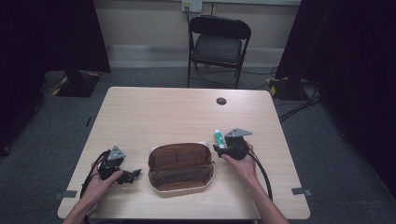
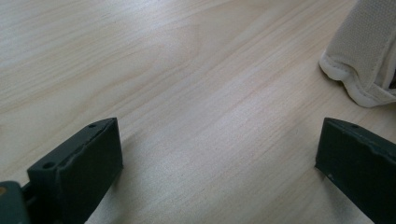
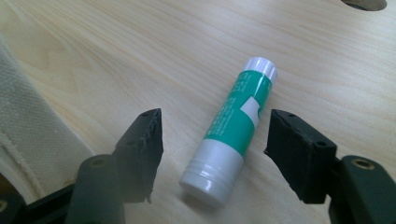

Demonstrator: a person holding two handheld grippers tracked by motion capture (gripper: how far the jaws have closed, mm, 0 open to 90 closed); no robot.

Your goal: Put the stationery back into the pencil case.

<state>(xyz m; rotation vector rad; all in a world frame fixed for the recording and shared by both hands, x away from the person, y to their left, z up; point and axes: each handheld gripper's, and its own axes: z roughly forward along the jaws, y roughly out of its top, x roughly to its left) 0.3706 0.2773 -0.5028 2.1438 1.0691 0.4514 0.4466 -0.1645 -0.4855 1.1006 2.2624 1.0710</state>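
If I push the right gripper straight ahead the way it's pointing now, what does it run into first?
The green-and-white glue stick. It lies on the light wooden table, already between the right gripper and its open jaws, neither pad touching. Going straight on, the gripper's body would likely meet the white cap end.

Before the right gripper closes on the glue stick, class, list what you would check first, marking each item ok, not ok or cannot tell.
1. Glue stick lies between the jaws of the right gripper: ok.
2. Pads clear of the stick, not yet pressing: ok.
3. Stick lies flat on the table: ok.
4. Pouch lies open, ready to receive: ok.
5. Left gripper open and holding nothing: ok.
6. Stick's cap firmly on: cannot tell.
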